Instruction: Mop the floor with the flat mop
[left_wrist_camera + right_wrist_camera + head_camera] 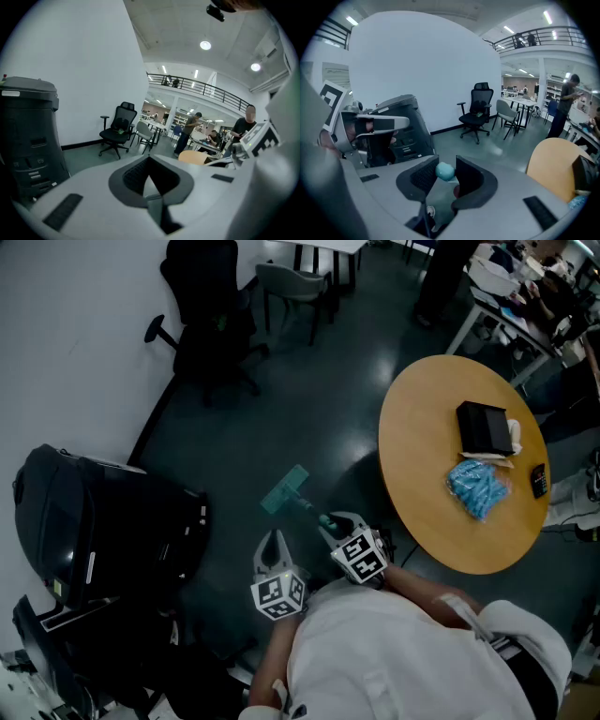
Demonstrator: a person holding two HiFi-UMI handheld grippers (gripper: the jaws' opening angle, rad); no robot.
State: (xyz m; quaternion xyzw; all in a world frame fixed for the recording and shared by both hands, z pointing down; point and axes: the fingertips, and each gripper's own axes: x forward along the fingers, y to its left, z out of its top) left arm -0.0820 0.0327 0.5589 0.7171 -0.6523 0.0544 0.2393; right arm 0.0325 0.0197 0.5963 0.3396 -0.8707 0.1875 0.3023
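A teal flat mop lies with its head (284,489) on the dark floor just ahead of me. Its short handle (314,512) runs back to my right gripper (330,521). In the right gripper view that gripper (443,171) is shut on the handle's rounded teal end (445,172), which shows between the dark pads. My left gripper (274,540) hangs to the left of the handle, apart from it. In the left gripper view its jaws (149,161) meet with nothing between them.
A round wooden table (422,474) stands close on the right with a black box (486,426) and a blue bag (478,486) on it. A big black machine (94,521) fills the left by the white wall. A black office chair (211,315) and a grey chair (286,282) stand farther off.
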